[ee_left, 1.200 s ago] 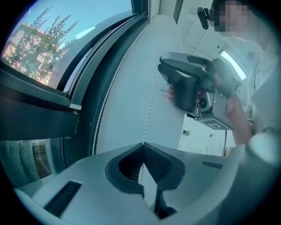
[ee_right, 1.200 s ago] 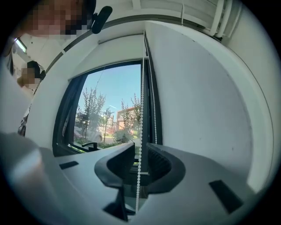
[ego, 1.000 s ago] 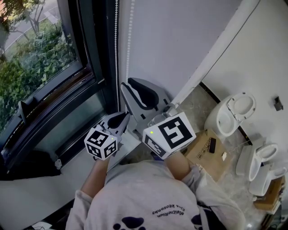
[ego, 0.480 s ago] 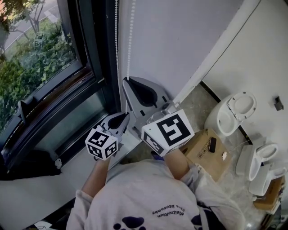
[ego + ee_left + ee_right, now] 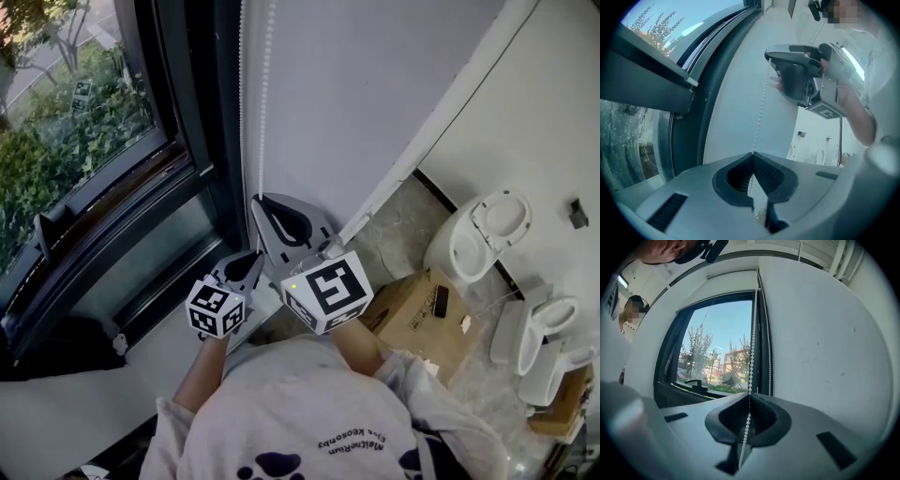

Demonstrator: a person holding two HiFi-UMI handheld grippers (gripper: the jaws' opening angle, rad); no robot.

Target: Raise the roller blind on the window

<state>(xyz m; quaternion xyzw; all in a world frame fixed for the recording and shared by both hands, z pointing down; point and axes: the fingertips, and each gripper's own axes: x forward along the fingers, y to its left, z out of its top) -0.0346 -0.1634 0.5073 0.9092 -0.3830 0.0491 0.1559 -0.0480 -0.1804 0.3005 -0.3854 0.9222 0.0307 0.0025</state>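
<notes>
Now both grippers grip the bead chain point(image 5: 261, 112) of the blind, which hangs straight down between the dark window frame point(image 5: 192, 112) and the white wall point(image 5: 375, 94). The left gripper point(image 5: 253, 255) has its jaws pressed together on the chain; in the left gripper view the beads run down into the closed tips. The right gripper point(image 5: 259, 202) is also clenched on the chain, higher up than the left one, and in its own view the beads pass between the closed jaws and come out below. The two grippers are close together, one above the other. The glass shows trees and sky. The roller blind point(image 5: 733, 284) seems to be a pale strip at the window's top, but I cannot tell for sure.
</notes>
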